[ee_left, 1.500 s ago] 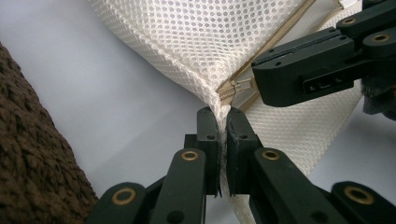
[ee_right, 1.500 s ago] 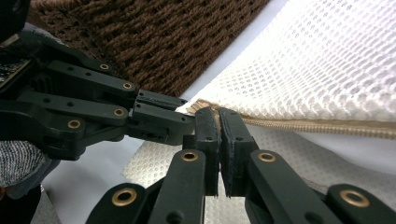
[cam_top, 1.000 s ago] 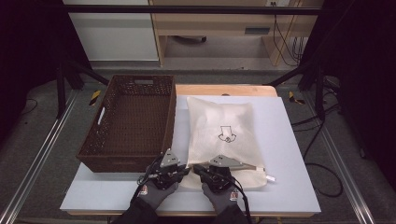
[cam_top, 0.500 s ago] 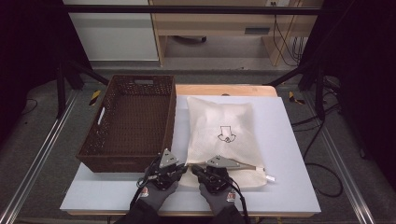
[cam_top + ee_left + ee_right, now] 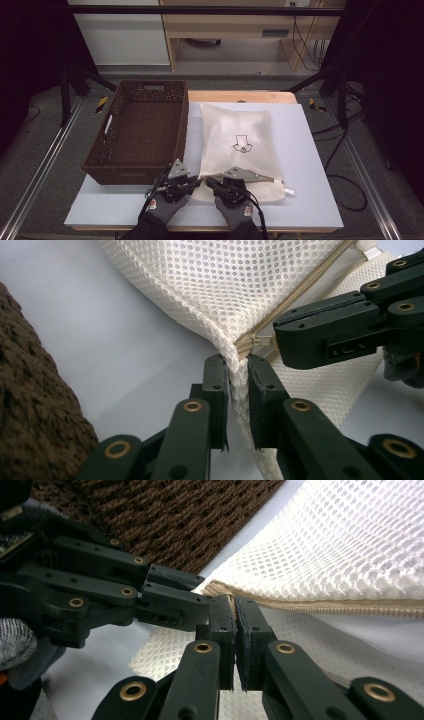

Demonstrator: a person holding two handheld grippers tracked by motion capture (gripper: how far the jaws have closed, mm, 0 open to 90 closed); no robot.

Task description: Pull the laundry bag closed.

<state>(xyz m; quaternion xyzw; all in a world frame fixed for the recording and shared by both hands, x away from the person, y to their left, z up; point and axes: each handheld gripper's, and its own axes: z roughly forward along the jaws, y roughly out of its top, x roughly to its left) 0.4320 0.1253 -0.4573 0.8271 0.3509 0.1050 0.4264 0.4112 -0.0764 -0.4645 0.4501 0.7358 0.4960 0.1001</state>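
Lying flat on the white table (image 5: 310,200), right of the brown woven basket (image 5: 140,130), was one cream mesh laundry bag (image 5: 235,140) with a small dark emblem, its zippered edge at the near end. Left gripper (image 5: 192,184): jaws pinched on the bag's near-left corner by the zipper's end, having just eased slightly wider while the mesh remained between the pads (image 5: 220,375). Right gripper (image 5: 214,181): jaws clamped tight at the same zipper end (image 5: 227,597), apparently on the slider or its tab. Progress, as judged: both grips were set for working the zipper; the beige zipper (image 5: 350,607) still ran shut along the near edge, so the pull itself remained to be done. The basket stood empty. Obscured: the slider itself sat hidden between the right jaws; the bag's contents could not be made out; the person's forearms were cut off at the near edge.
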